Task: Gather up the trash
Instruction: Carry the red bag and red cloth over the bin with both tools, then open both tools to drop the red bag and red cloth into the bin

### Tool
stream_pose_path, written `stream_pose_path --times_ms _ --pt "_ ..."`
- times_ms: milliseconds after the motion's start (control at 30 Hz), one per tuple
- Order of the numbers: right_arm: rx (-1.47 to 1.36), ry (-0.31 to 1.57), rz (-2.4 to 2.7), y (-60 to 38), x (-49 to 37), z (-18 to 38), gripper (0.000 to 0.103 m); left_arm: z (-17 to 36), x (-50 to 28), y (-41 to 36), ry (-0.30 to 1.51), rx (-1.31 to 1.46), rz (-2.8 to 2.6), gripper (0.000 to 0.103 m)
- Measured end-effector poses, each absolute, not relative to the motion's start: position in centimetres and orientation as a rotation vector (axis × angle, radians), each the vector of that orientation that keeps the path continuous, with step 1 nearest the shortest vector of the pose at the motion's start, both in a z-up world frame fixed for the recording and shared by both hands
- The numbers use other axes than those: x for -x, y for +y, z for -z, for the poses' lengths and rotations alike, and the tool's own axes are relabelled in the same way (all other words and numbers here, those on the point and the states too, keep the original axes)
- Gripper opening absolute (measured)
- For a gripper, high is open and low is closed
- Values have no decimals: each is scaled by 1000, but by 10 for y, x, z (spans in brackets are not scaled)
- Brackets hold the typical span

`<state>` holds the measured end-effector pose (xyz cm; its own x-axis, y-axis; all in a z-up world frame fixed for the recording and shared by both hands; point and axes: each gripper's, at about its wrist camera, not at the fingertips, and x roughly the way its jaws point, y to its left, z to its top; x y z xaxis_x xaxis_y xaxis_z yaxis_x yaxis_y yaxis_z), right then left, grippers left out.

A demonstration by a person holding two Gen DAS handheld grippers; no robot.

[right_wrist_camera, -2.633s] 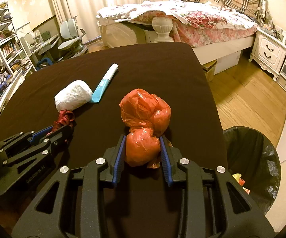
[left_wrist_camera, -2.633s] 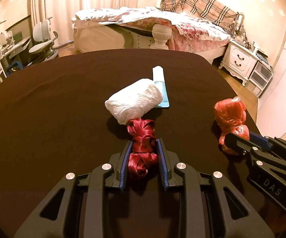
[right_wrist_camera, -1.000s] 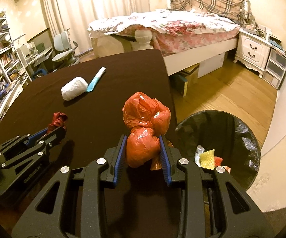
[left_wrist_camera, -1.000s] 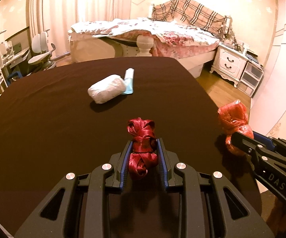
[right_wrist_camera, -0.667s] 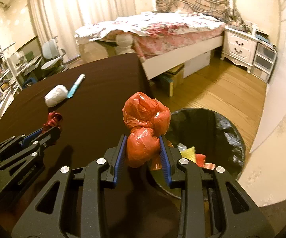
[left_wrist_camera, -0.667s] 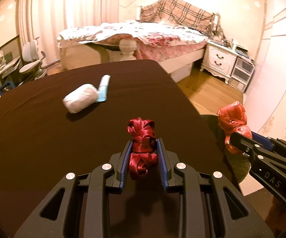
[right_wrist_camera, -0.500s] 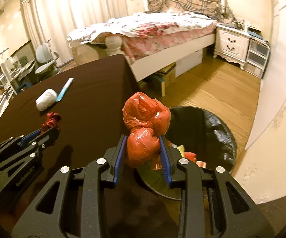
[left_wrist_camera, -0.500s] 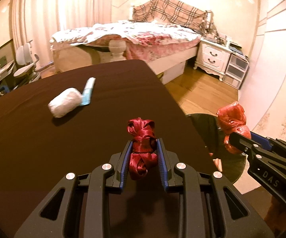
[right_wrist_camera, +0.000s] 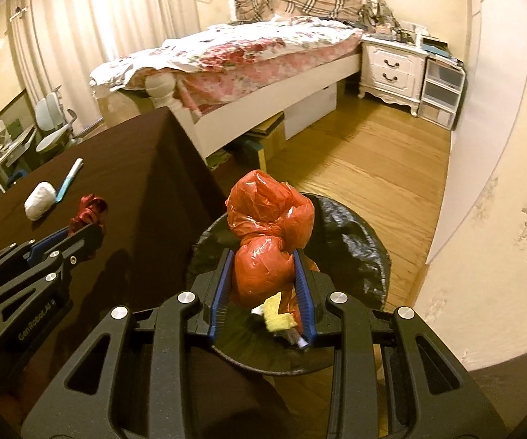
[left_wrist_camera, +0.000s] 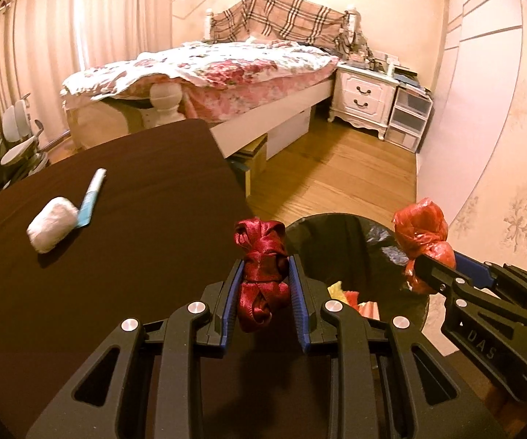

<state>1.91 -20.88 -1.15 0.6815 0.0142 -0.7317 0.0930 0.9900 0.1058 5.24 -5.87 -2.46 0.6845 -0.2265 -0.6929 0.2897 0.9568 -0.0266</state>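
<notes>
My left gripper (left_wrist_camera: 263, 269) is shut on a dark red ribbon bundle (left_wrist_camera: 261, 256) and holds it over the table's right edge, beside the black-lined trash bin (left_wrist_camera: 369, 234). My right gripper (right_wrist_camera: 263, 259) is shut on a knotted orange plastic bag (right_wrist_camera: 268, 230) and holds it directly above the bin (right_wrist_camera: 358, 234), which has yellow and red trash inside. The right gripper with the orange bag (left_wrist_camera: 420, 230) also shows in the left wrist view. A white crumpled paper wad (left_wrist_camera: 52, 224) and a light blue tube (left_wrist_camera: 92, 192) lie on the dark table (left_wrist_camera: 117, 256).
A bed (left_wrist_camera: 208, 69) stands behind the table. A white nightstand (left_wrist_camera: 365, 97) and a plastic drawer unit (left_wrist_camera: 407, 117) stand at the far wall. Wooden floor (left_wrist_camera: 336, 168) lies between them and the bin. Office chairs (left_wrist_camera: 22, 135) are at the left.
Both grippers have swung to the right with their loads, from over the table to the bin. The orange bag now hangs over the bin opening; the wad and tube fell back to the left.
</notes>
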Motion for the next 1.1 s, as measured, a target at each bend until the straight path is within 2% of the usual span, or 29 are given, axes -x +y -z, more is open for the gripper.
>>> stream_pose_path --times_ms 667,733,800,867,900,967,1033,1100 --pt "-168 831 131 -249 -40 27 32 32 -76 -108 788 -150 334 28" --pt "-171 828 138 -249 -42 28 32 33 -76 -108 797 -156 326 32" --pt "-173 826 148 -251 -41 28 34 34 -78 -107 800 -151 318 46" --pt "-175 826 162 -253 -41 30 45 33 -78 -103 795 -132 306 58" --pt "-175 825 167 -253 -40 30 47 32 -78 -102 793 -125 304 60" --pt "-173 827 177 -254 -39 30 49 30 -77 -100 787 -114 295 69" --pt "-172 826 187 -256 -39 30 56 28 -76 -98 779 -109 288 71" --pt "-168 823 197 -255 -38 29 59 26 -75 -96 773 -113 274 72"
